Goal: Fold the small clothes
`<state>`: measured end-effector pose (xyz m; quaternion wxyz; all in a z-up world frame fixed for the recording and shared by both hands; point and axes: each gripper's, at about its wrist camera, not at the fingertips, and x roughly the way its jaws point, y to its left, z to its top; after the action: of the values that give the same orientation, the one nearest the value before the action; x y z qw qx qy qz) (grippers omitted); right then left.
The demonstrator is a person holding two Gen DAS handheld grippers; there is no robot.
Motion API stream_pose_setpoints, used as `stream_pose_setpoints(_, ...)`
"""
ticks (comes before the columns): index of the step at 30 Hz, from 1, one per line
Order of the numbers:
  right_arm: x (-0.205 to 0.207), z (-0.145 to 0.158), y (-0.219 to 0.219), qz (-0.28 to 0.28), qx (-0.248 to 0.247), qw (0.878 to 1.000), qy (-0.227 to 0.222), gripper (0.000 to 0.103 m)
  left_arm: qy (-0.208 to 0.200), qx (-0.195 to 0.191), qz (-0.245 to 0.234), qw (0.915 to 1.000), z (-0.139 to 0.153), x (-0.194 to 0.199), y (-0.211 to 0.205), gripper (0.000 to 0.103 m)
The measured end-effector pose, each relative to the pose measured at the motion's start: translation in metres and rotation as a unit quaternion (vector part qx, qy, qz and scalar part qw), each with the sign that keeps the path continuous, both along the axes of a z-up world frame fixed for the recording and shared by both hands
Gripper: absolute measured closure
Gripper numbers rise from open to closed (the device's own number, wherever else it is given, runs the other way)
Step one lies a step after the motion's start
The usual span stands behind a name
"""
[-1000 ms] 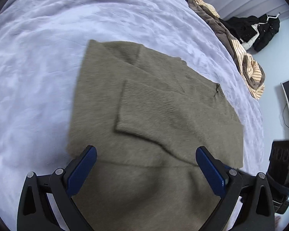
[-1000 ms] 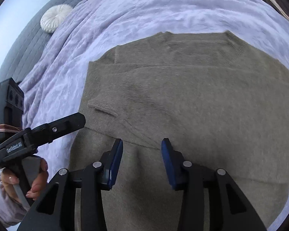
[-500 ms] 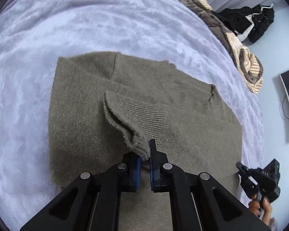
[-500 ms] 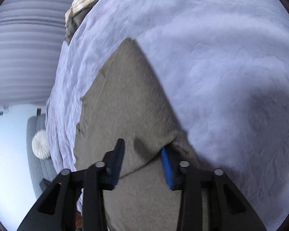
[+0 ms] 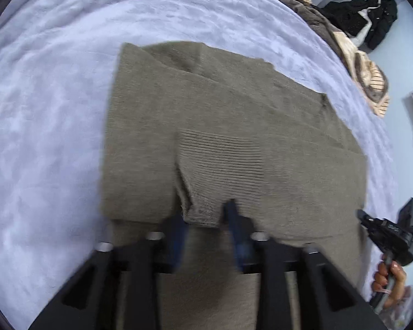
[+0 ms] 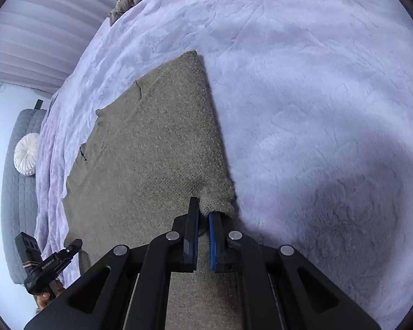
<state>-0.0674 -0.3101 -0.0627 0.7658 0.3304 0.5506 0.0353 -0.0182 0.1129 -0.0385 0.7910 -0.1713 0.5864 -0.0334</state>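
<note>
An olive knit sweater [image 5: 234, 126] lies flat on the lavender blanket [image 5: 46, 110], with a ribbed sleeve cuff [image 5: 220, 162] folded over its body. My left gripper [image 5: 206, 220] is open, its blue pads on either side of the cuff's end, which lies loose between them. In the right wrist view the sweater [image 6: 151, 148] stretches away from me. My right gripper [image 6: 203, 214] is shut on the sweater's near right corner [image 6: 216, 198], which is bunched between the pads. The right gripper also shows in the left wrist view [image 5: 388, 233].
A pile of brown and striped clothes [image 5: 355, 52] lies along the far edge of the bed, with a black garment [image 5: 371, 16] beyond it. A white round cushion [image 6: 27, 154] rests on a grey sofa [image 6: 16, 192] to the left. The left gripper shows there too [image 6: 49, 266].
My left gripper, shut on the sleeve cuff half a second ago, has opened and the cuff now lies down. My right gripper has closed on the sweater's corner.
</note>
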Motion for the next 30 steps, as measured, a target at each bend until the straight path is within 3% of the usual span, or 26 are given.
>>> stream_pose_setpoints(1,0.0,0.001,0.0,0.0,0.002,1.0,0.0,0.097,-0.004,0.015,0.007,0.9998,0.003,-0.003,0.004,0.031)
stream_pose_setpoints(2,-0.001,0.001,-0.001,0.0,0.005,1.0,0.002,0.097,-0.01,0.029,0.018,0.9994,0.007,-0.007,0.009,0.021)
stream_pose_setpoints(5,-0.004,0.009,0.0,0.005,0.01,1.0,0.011,0.093,-0.008,0.044,0.036,0.9984,0.012,-0.011,0.023,0.021)
stream_pose_setpoints(8,-0.012,0.021,0.004,0.019,-0.004,1.0,0.013,0.077,0.005,0.042,0.046,0.998,0.005,-0.009,0.038,0.021)
stream_pose_setpoints(10,-0.021,0.033,-0.002,0.007,-0.017,1.0,-0.007,0.061,0.017,0.024,0.049,0.9983,-0.004,-0.005,0.047,0.021)
stream_pose_setpoints(12,-0.024,0.037,-0.012,-0.015,-0.015,1.0,-0.021,0.058,0.028,-0.001,0.055,0.9981,-0.014,0.001,0.053,0.021)
stream_pose_setpoints(15,-0.018,0.012,-0.026,-0.042,0.041,0.998,0.013,0.058,0.03,-0.024,0.051,0.998,-0.021,0.006,0.053,0.021)
stream_pose_setpoints(16,-0.014,0.001,-0.027,-0.047,0.073,0.996,0.021,0.059,0.026,-0.018,0.045,0.9985,-0.02,0.008,0.05,0.023)
stream_pose_setpoints(17,-0.011,-0.006,-0.026,-0.046,0.097,0.994,0.021,0.064,0.016,-0.011,0.035,0.9992,-0.017,0.008,0.045,0.041)
stream_pose_setpoints(18,-0.006,-0.008,-0.022,-0.038,0.095,0.994,0.027,0.085,0.011,0.004,0.019,0.9997,-0.015,0.009,0.04,0.05)
stream_pose_setpoints(20,0.0,0.0,-0.015,-0.015,0.058,0.998,0.024,0.086,0.007,0.039,-0.001,0.9992,-0.01,0.01,0.033,0.072)
stream_pose_setpoints(23,0.003,0.024,-0.008,0.028,-0.002,1.0,-0.006,0.087,-0.002,0.042,-0.011,0.999,-0.009,0.006,0.037,0.073)
stream_pose_setpoints(27,0.006,0.001,-0.009,0.054,-0.032,0.998,0.02,0.087,0.008,0.05,0.005,0.9987,-0.018,0.005,0.044,0.073)
stream_pose_setpoints(30,0.004,-0.001,-0.01,0.039,-0.031,0.999,0.021,0.086,0.007,0.069,0.02,0.9974,-0.007,-0.002,0.051,0.073)
